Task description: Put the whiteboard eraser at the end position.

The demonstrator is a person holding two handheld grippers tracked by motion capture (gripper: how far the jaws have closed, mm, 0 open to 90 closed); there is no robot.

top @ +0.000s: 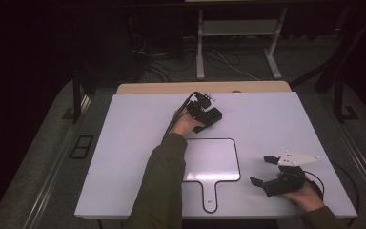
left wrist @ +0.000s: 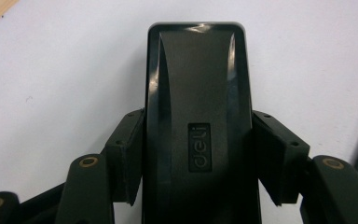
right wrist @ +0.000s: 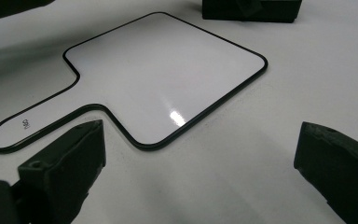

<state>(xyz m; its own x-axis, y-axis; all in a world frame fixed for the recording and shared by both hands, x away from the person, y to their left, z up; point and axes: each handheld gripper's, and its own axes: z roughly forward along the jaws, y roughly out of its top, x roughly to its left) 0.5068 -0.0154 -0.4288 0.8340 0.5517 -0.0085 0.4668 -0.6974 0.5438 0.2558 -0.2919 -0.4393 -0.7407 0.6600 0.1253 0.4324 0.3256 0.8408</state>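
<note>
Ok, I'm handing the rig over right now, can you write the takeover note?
Left gripper: shut on the black eraser, at the far middle of the white table.
Right gripper: open, nothing between its pads, near the table's right front.
Paddle-shaped whiteboard: flat at the front centre, surface looks clean, handle toward the person.
Done: eraser gripped.
Left: probably bring the eraser to the whiteboard; right gripper could steady it.

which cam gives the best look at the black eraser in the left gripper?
Left gripper view: the eraser runs up the middle of the frame, logo readable, jaw pads pressed on both its sides. The high view shows it small at the far side of the table, partly under the left gripper. The right gripper view catches only its lower edge.
</note>
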